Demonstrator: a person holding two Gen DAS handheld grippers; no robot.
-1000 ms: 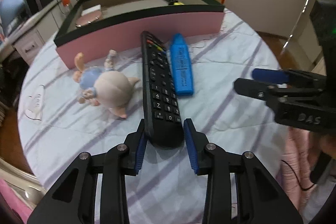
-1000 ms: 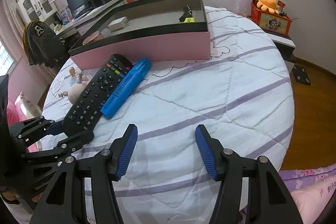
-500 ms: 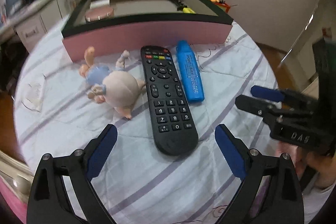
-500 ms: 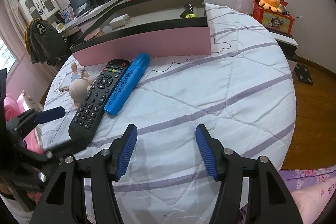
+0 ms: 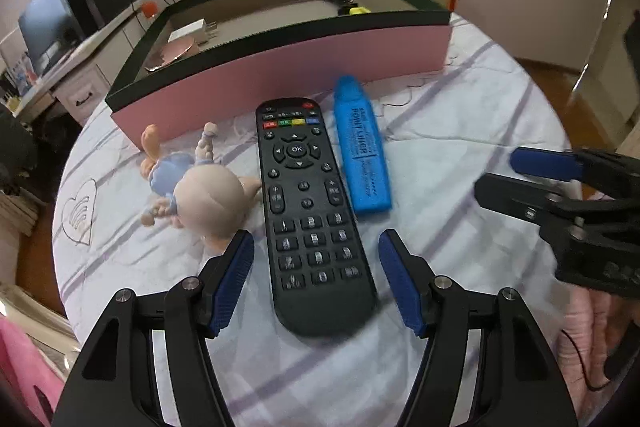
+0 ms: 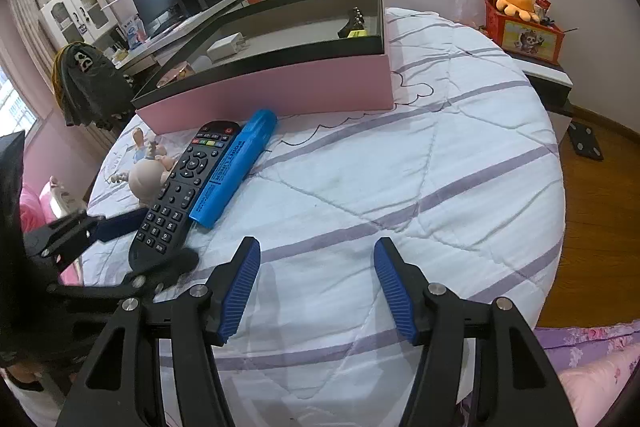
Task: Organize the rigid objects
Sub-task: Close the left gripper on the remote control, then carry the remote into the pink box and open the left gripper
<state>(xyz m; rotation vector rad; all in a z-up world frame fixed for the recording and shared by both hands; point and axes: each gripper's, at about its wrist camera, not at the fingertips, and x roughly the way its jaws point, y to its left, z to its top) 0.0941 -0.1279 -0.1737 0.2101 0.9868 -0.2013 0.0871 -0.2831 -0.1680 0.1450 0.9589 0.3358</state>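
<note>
A black remote [image 5: 308,203] lies lengthwise on the striped white bed cover, with a blue marker [image 5: 362,151] right beside it and a small doll [image 5: 200,187] on its left. My left gripper [image 5: 315,241] straddles the remote's near end. Its jaws are closing, with a gap still showing on each side of the remote. The right wrist view shows the same remote [image 6: 180,187], marker [image 6: 234,167] and left gripper [image 6: 152,243]. My right gripper [image 6: 317,249] stands open over bare cover, nothing between its fingers.
A pink box with a black rim [image 5: 280,75] stands just behind the objects. It holds a white charger [image 5: 192,27], a round pink disc [image 5: 172,51] and a dark item with a yellow one [image 5: 352,7]. The round bed's edge drops to a wooden floor [image 6: 600,195] on the right.
The left gripper, shut on the remote's near end a second ago, let go, opened wide and drew back. Its jaws have since narrowed around that end again. The right gripper has held still.
</note>
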